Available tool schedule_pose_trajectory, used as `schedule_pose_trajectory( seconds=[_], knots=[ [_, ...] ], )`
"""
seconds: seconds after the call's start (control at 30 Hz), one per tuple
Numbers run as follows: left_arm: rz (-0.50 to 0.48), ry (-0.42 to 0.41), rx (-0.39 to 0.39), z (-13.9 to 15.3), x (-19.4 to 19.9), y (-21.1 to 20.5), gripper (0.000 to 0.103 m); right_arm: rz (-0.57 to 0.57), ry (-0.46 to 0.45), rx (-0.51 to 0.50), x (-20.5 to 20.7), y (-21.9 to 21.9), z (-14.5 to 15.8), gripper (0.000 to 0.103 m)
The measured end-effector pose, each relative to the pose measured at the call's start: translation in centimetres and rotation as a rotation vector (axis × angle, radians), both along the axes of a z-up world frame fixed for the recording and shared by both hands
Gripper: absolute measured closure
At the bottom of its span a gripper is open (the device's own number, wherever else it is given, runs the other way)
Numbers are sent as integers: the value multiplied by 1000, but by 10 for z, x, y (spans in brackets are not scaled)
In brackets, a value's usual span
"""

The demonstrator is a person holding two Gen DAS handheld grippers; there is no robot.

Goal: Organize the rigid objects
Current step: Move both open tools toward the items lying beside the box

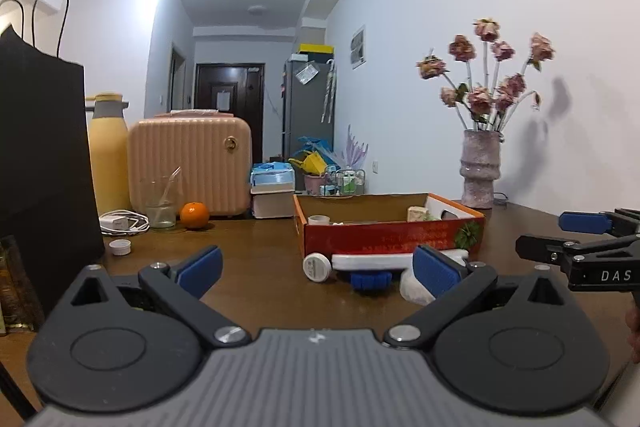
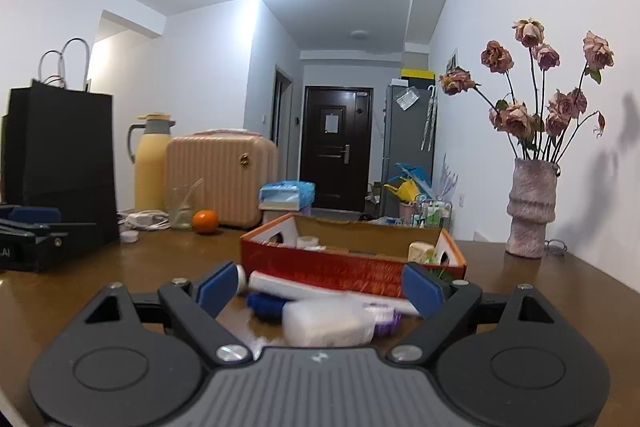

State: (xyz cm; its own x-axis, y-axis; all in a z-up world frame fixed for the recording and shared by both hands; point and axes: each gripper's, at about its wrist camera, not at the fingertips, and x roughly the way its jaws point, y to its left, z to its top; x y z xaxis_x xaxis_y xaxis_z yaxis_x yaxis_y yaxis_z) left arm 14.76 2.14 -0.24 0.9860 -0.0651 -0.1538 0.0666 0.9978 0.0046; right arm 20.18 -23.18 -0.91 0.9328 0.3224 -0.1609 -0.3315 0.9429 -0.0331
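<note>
Leftmost on the brown table (image 1: 260, 247) stands a black paper bag (image 1: 44, 163), and beside it a yellow thermos (image 1: 108, 155). Next come a white charger with its cable (image 1: 122, 223), a small white cap (image 1: 120, 247), a clear glass (image 1: 161, 205), an orange (image 1: 194, 215) and a pink ribbed case (image 1: 192, 163). The left gripper (image 1: 318, 267) hovers low over the table, its blue-padded fingers (image 1: 202, 267) spread wide with nothing pinched between them.

Further right sits an open red cardboard box (image 1: 384, 239), holding a few small items that are too small to name. Just in front of its near wall lie the loose things: a white tube (image 2: 316, 287) on its side, a blue-capped item (image 2: 266, 305) beside it, and a white bottle with a purple cap (image 2: 332, 323) nearest the camera in the right wrist view. The right gripper (image 2: 320, 293) is held low over this cluster, its fingers (image 2: 424, 291) spread wide; the white bottle and tube lie between them, but the pads are not pressing on either.

At the far right a pinkish vase (image 2: 530, 207) of dried roses (image 2: 552, 99) stands against the white wall.
</note>
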Motion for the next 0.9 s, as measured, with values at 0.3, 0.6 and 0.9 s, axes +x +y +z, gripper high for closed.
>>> schedule_pose_trajectory(
  seconds=[0.3,0.6,0.9],
  knots=[
    [-47,97,51,-24,-33,-8,0,-24,22,-5,-55,-4,-22,14],
    [-29,131,39,-27,-4,0,0,-18,90,-21,-39,6,-21,19],
    [-101,259,-6,-15,64,45,10,7,274,56,36,49,-20,39]
  ],
)
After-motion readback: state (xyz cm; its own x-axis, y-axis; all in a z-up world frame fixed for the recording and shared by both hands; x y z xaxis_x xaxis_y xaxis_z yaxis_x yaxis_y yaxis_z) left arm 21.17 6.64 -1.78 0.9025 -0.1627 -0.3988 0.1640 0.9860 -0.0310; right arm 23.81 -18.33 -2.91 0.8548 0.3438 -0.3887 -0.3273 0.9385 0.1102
